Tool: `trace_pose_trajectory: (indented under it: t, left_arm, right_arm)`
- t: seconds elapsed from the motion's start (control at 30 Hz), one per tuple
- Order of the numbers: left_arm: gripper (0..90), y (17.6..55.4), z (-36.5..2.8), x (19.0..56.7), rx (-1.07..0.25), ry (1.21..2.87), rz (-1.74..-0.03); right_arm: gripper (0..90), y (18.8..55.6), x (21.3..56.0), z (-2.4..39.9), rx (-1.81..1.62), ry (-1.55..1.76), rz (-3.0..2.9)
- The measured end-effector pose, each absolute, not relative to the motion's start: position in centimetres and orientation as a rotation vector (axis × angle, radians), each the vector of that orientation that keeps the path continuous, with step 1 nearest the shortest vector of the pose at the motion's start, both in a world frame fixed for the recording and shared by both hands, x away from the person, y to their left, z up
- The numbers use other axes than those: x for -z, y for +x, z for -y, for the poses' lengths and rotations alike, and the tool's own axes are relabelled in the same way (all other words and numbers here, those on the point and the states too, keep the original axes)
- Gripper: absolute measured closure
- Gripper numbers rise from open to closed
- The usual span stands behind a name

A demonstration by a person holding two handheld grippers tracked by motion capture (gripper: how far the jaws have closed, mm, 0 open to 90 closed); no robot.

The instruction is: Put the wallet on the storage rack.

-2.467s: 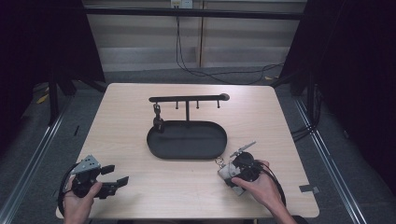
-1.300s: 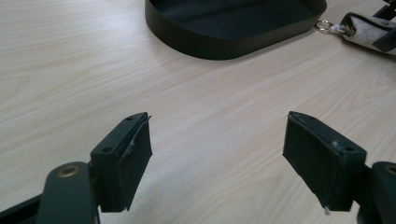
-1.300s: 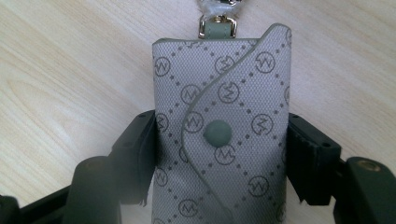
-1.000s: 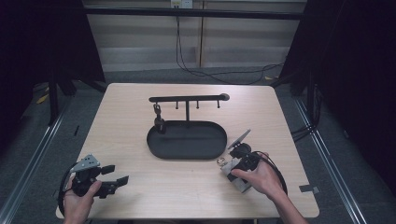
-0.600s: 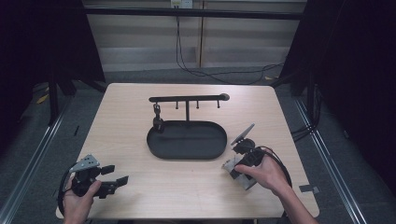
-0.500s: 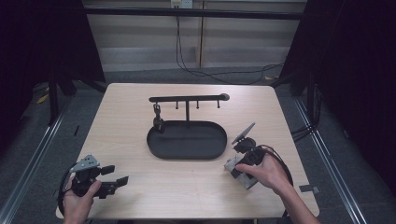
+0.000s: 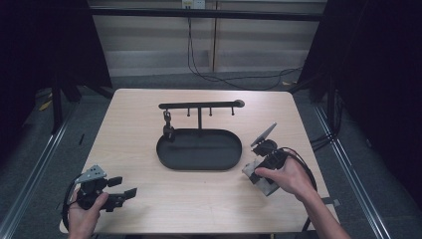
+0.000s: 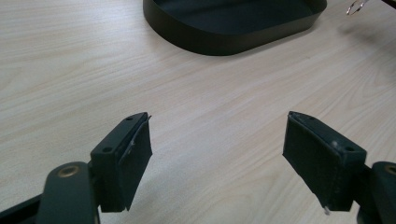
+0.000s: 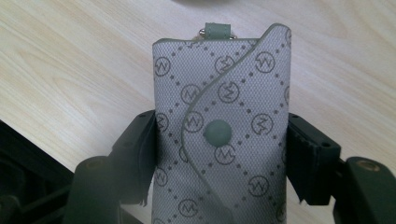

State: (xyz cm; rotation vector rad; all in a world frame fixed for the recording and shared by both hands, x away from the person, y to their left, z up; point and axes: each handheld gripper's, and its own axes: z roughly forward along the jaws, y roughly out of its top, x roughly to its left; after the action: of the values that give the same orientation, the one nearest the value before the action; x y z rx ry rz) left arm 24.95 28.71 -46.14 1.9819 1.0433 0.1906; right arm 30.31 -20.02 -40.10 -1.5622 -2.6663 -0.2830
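A light wooden table (image 7: 149, 124) is seen from above, and near its middle a black oval tray (image 7: 200, 149) is set, taken here as the landmark. Just behind the tray, a black rack (image 7: 199, 105) with a crossbar is stood, and a small dark item (image 7: 167, 130) is hung from the bar at the tray's rear left edge.

To the right of the tray, close to its right end, the right gripper (image 7: 263, 144) is held in a hand (image 7: 288, 177). A grey patterned pouch (image 9: 219, 140) with a snap flap is clamped between its jaws, the pads being pressed against both long sides; the pouch is carried above the tabletop, its small loop end pointed away from the gripper.

Well to the front left of the tray, near the table's front corner, the left gripper (image 7: 124, 191) is held low, its jaws spread wide with nothing between them.
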Motion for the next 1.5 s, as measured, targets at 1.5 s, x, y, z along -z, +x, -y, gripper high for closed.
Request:
trace_pose_trajectory:
  t: [1.5]
  left_arm:
    - [19.9,24.8,-28.7,45.8,-0.200,1.973,-1.019]
  right_arm:
    - [33.8,36.8,37.4,18.8,0.649,-1.786,2.475]
